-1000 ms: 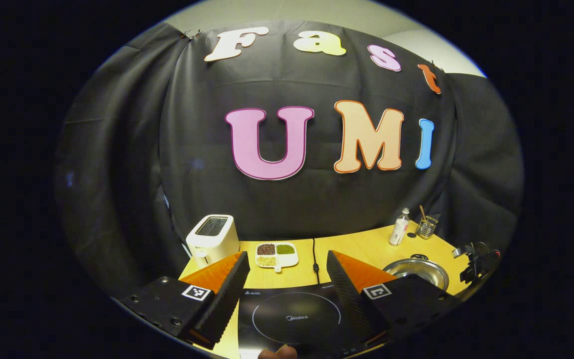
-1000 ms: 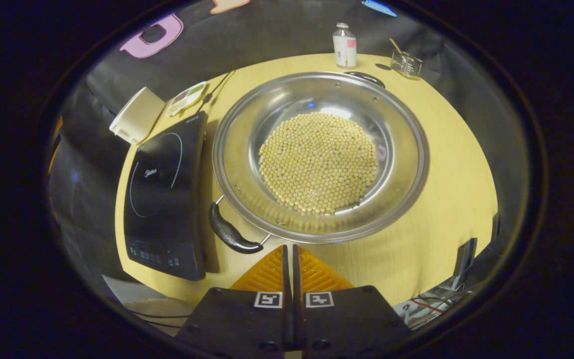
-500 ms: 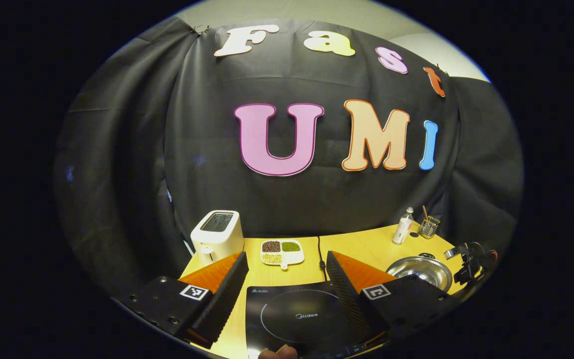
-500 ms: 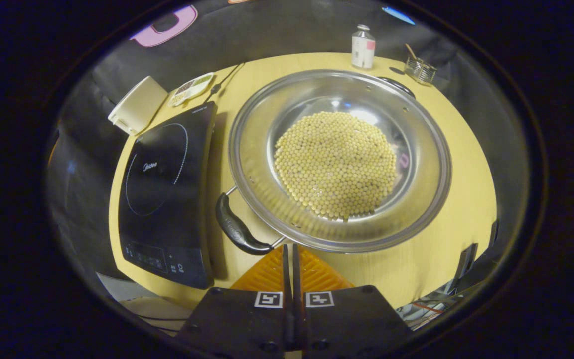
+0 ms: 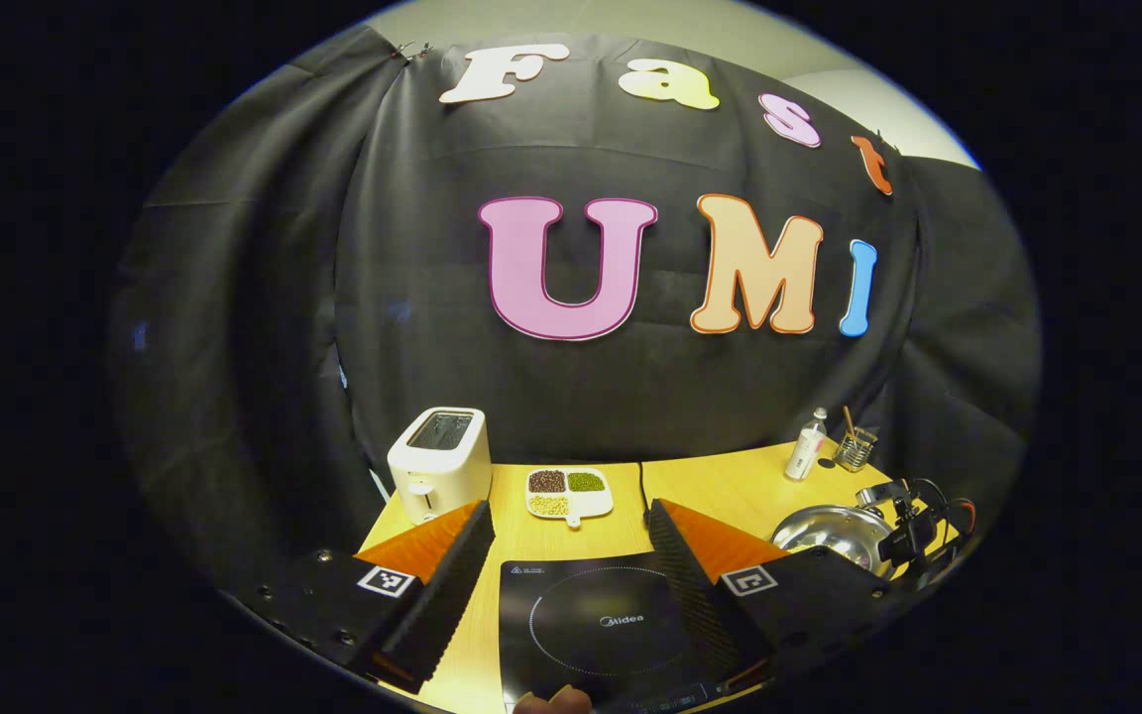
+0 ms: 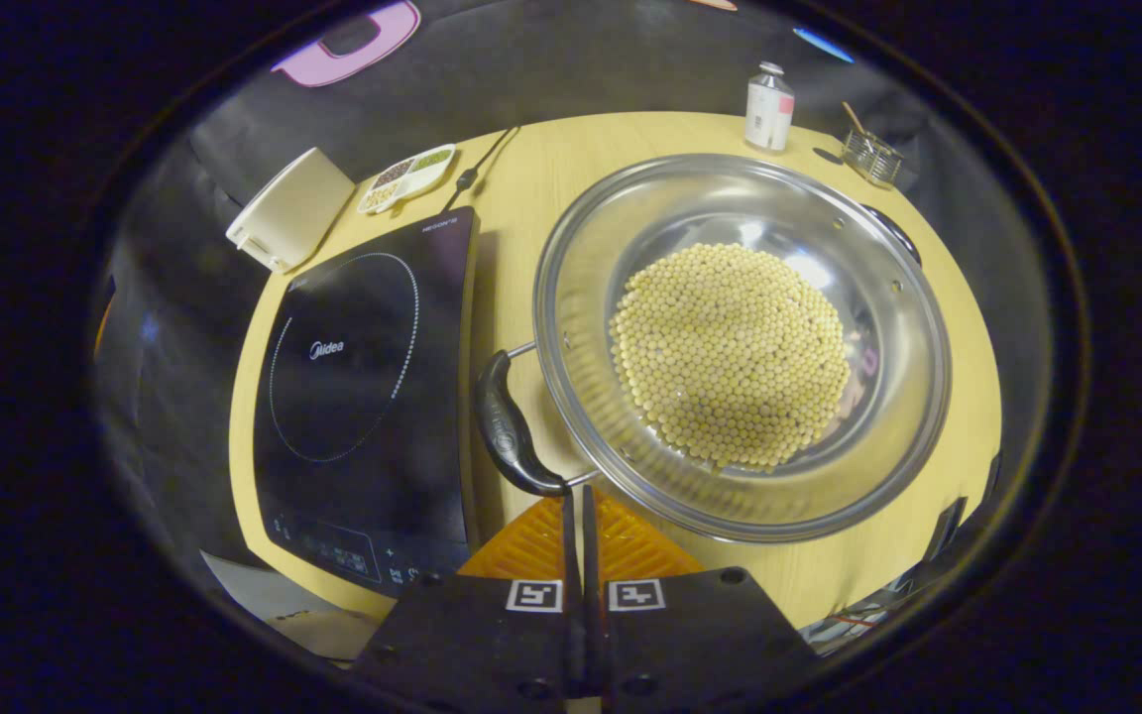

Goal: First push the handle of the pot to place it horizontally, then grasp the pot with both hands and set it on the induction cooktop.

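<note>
Right gripper (image 6: 576,496) pinched together, tips nudging the black near handle (image 6: 510,431) of the shiny steel bean-filled pot (image 6: 740,342), just beside the black glass induction cooktop (image 6: 363,377). Left gripper (image 5: 566,560) spread wide, waiting above.

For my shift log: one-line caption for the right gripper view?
Shut right gripper at the pot handle, beside the induction cooktop.

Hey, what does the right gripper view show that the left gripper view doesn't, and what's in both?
Right gripper view: the beans in the pot, its near handle, and the shut right gripper at that handle. Left gripper view: the open left gripper and the toaster's slots. Both: cooktop, toaster, divided dish, bottle.
</note>
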`<state>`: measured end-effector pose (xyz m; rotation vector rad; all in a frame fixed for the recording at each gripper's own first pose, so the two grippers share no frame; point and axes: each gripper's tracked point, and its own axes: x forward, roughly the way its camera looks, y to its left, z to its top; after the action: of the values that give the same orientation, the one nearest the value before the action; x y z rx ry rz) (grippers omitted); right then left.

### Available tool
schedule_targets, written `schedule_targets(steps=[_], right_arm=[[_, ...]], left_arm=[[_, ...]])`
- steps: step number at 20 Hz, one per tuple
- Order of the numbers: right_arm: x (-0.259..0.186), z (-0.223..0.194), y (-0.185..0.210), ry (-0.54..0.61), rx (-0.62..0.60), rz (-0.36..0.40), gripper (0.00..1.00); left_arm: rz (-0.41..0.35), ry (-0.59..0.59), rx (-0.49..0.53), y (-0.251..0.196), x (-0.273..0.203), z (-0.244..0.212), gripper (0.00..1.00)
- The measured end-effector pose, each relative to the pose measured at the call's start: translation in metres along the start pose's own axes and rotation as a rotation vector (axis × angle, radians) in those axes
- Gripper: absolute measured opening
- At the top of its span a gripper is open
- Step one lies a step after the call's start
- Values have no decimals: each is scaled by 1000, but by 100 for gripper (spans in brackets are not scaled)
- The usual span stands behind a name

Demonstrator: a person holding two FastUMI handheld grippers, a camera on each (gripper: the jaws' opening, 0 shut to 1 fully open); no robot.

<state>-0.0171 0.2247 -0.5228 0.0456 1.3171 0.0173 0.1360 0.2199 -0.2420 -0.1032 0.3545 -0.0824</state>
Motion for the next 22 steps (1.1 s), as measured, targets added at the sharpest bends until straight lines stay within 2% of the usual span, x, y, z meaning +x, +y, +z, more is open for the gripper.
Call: schedule_targets(steps=[3, 4, 12, 16, 20, 21, 22], right_arm=[[5, 9, 10, -6, 22, 10, 0], [7, 14, 14, -8, 36, 14, 3], [24, 48, 41, -25, 194, 62, 3], [21, 49, 41, -30, 193, 73, 3], [0, 53, 25, -82, 168, 66, 3], [-8, 55, 18, -106, 171, 66, 0], [-16, 59, 10, -133, 176, 55, 3]], left_arm=[[10, -5, 7, 7, 0, 2, 96], [13, -4, 8, 9, -1, 0, 96], [26, -4, 17, 13, -6, 1, 96], [20, -6, 16, 9, -10, 4, 96], [-24, 15, 1, -10, -8, -2, 96], [-47, 27, -4, -18, -6, -4, 96], [-71, 36, -12, -28, -3, -6, 96]])
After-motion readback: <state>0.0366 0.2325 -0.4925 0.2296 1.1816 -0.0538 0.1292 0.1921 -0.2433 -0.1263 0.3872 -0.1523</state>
